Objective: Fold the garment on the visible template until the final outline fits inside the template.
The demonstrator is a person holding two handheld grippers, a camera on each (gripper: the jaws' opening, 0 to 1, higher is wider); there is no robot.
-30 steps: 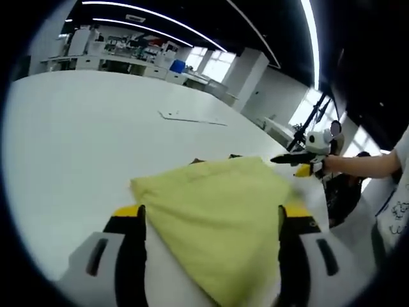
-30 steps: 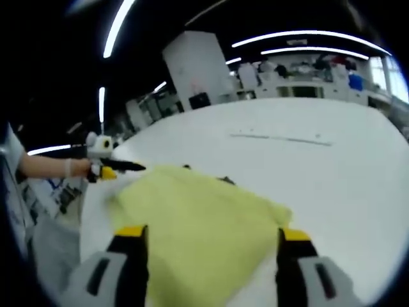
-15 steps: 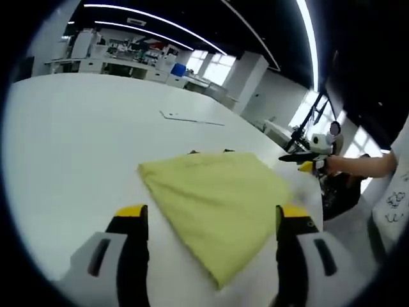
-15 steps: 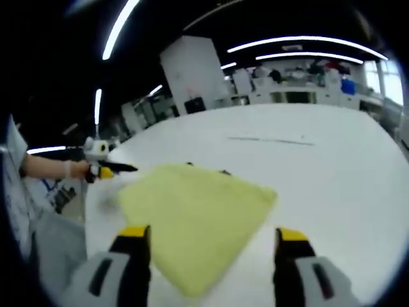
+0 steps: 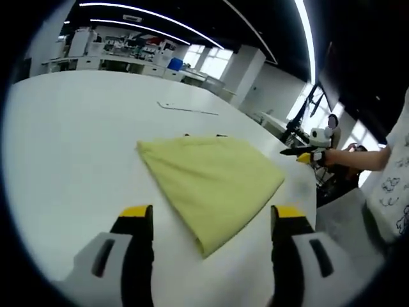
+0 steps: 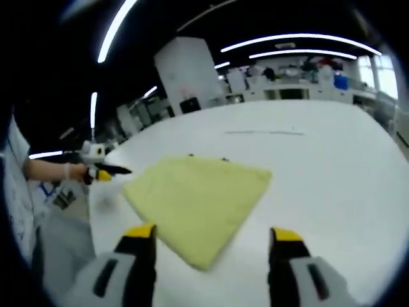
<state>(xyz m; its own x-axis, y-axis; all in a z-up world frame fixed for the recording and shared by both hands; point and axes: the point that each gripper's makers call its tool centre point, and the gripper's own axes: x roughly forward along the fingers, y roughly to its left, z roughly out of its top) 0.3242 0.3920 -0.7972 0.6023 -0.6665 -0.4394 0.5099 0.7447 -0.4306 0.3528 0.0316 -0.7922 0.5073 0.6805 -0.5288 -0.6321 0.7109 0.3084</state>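
A folded yellow garment lies flat on the white table, a corner pointing toward my left gripper. That gripper is open, its yellow-tipped jaws wide apart just short of the cloth. In the right gripper view the same garment sits ahead of my right gripper, also open and holding nothing. Small dark marks peek out at the garment's far edge. The right gripper hovers beyond the cloth's right corner, and the left gripper appears off the cloth's left side.
A thin flat strip lies farther out on the table, also seen as a strip. The table edge runs close behind the garment, with a person's white clothing beyond it. Office desks stand far behind.
Both cameras have drawn back and up, so the garment now lies ahead of the jaws instead of between them. The garment itself stays flat in place.
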